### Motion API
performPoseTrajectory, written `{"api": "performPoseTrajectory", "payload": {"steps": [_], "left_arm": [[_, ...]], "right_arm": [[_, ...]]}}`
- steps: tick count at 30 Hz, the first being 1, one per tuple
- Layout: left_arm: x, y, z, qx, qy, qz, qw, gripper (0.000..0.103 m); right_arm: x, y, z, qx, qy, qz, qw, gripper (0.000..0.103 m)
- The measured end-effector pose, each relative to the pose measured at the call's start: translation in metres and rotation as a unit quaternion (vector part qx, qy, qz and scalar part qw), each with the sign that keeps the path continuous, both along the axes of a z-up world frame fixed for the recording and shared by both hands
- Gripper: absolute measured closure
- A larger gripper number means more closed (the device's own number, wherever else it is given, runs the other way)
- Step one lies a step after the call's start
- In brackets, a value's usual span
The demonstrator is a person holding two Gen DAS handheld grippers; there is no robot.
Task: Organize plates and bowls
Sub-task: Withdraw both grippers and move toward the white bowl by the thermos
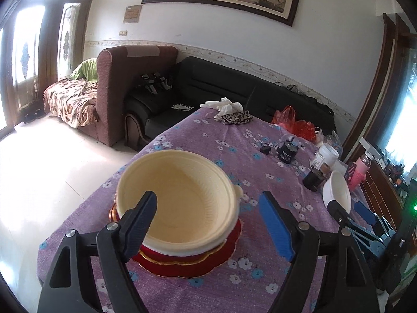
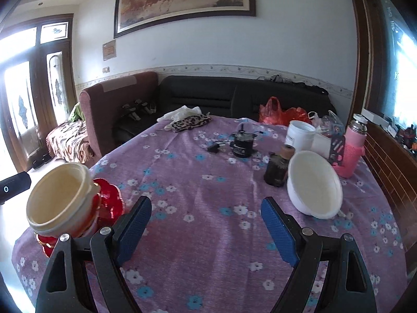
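A cream bowl [image 1: 179, 200] sits stacked on red gold-rimmed plates [image 1: 208, 263] near the table's left edge. My left gripper [image 1: 211, 224] is open, its left finger over the bowl's near rim, its right finger beside the stack. The stack also shows in the right wrist view: cream bowl [image 2: 57, 198], red plates [image 2: 109, 200]. A white bowl [image 2: 315, 185] lies tilted on the purple flowered cloth [image 2: 203, 182] at the right; it shows in the left wrist view [image 1: 337, 190]. My right gripper [image 2: 206, 224] is open and empty above the cloth, left of the white bowl.
A dark brown jar [image 2: 276, 169], a black cylinder with cable [image 2: 242, 144], a white tub [image 2: 299, 135], a pink bottle [image 2: 353, 146], red bags [image 2: 281, 113] and a leopard cloth with white gloves [image 2: 190, 122] stand at the back and right. Sofas lie beyond the table.
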State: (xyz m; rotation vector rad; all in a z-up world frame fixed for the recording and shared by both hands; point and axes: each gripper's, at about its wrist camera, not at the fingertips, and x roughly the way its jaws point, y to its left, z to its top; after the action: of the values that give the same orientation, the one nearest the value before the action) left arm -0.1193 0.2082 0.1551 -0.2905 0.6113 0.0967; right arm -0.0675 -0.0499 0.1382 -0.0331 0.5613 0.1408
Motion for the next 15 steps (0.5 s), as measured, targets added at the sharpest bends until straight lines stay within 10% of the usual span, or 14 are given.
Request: {"api": "performPoseTrajectory", "payload": {"steps": [15], "left_arm": [[0.027,-0.109,0.015,0.037,0.014,-0.128,0.9909,0.023]], "right_arm": [[-0.005,-0.174,-0.001,0.092,0.021,-0.154,0.983,0.014]]}}
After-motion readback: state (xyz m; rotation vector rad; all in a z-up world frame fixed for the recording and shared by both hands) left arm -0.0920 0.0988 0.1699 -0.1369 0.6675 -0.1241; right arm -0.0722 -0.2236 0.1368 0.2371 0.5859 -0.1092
